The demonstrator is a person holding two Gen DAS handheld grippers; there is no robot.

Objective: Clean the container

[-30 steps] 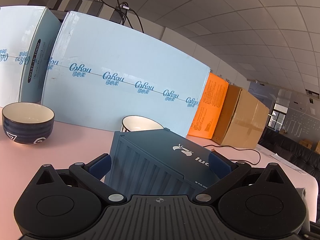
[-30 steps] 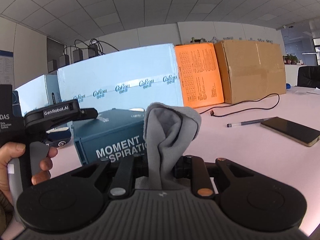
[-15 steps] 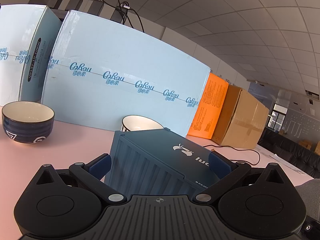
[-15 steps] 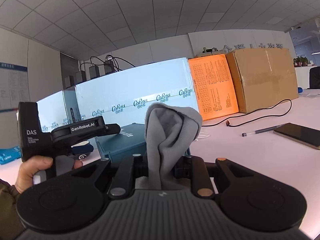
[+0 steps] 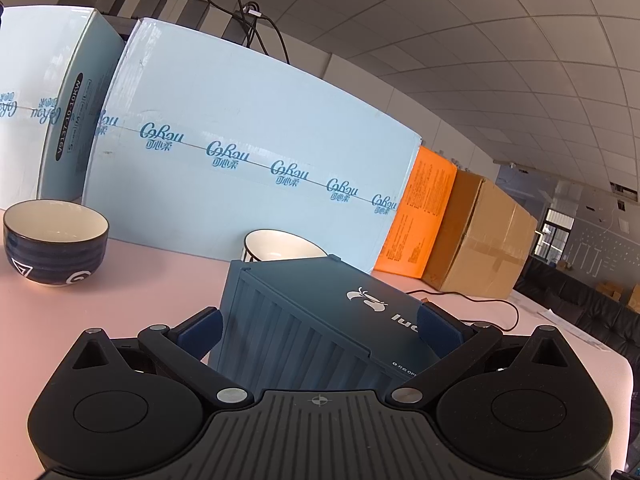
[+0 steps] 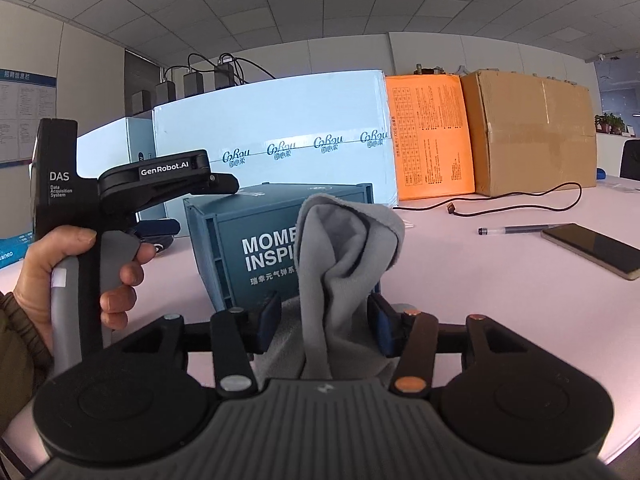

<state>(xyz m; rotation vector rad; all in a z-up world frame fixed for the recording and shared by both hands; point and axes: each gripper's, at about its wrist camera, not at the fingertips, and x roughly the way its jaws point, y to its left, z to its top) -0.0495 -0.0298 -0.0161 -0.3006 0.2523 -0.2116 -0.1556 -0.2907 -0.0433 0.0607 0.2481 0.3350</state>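
Note:
A dark blue ribbed container (image 5: pixel 316 312) shaped like a shipping box stands on the pink table, also seen in the right wrist view (image 6: pixel 256 240) with white lettering. My left gripper (image 5: pixel 320 330) has its blue pads on both sides of the container and holds it. The left gripper also shows in the right wrist view (image 6: pixel 160 220), held by a hand. My right gripper (image 6: pixel 324 320) is shut on a grey cloth (image 6: pixel 344 248) that stands up just in front of the container's lettered face.
A dark blue bowl (image 5: pixel 56 240) and a white bowl (image 5: pixel 280 246) sit behind the container. Pale blue (image 5: pixel 248 160), orange (image 6: pixel 428 136) and brown (image 6: pixel 532 132) cartons line the back. A cable (image 6: pixel 520 204), pen (image 6: pixel 520 230) and phone (image 6: pixel 592 250) lie to the right.
The right gripper with the cloth has swung around and come closer to the container's lettered face. The left gripper and the container have stayed put.

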